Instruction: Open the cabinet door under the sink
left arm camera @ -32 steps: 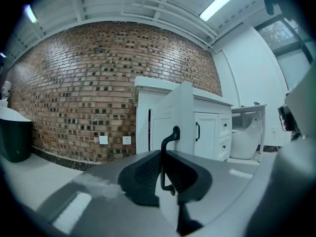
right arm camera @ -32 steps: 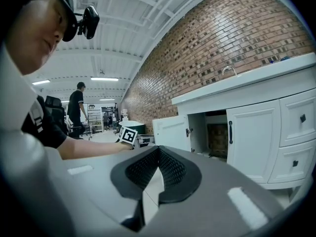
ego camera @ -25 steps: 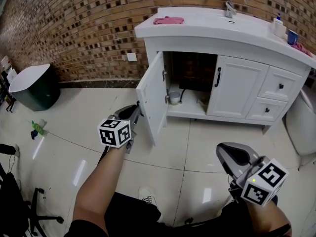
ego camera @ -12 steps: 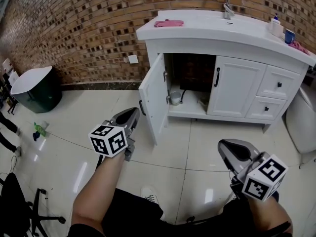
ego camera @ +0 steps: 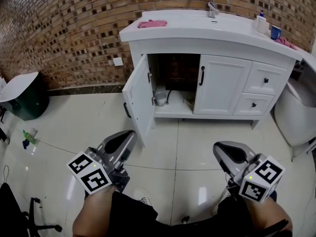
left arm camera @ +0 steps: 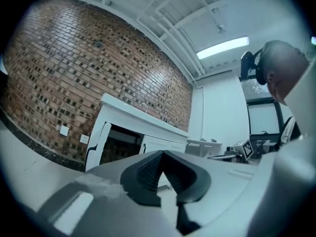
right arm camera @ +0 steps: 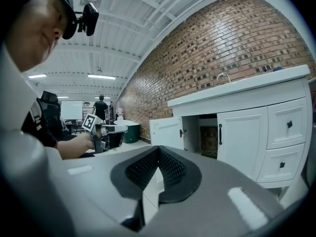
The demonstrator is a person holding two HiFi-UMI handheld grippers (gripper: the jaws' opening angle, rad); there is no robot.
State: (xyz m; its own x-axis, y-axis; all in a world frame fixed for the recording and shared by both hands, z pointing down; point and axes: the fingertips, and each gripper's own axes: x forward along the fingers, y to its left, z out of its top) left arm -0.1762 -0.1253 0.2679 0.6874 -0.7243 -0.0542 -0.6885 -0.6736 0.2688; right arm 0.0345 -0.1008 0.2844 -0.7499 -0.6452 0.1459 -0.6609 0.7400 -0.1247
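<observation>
- L gripper sat at 7 o'clock in head view: jaws pressed fully together, nothing betw. them, well apart from the door.
- R gripper sat at 5 o'clock: jaws closed tip to tip too, holding nothing.
- Cabinet door under the sink stood swung wide open at 11 o'clock, hinged at the L side of its opening, with a black handle on its outer face.
- R-hand door next to it was shut.
- Writing: the marker cubes bore only black/white square codes. Print on the bottle at 1 o'clock was too small to read.
- Containers: the open compartment held a small metal pot on its floor; the pot's contents couldn't be made out.
- A blue cup stood just beside the bottle on the counter.
- A dark bin w/ white lid stood at 9 o'clock by the brick wall.
- A pink cloth lay on the counter's L end, at 12 o'clock.
</observation>
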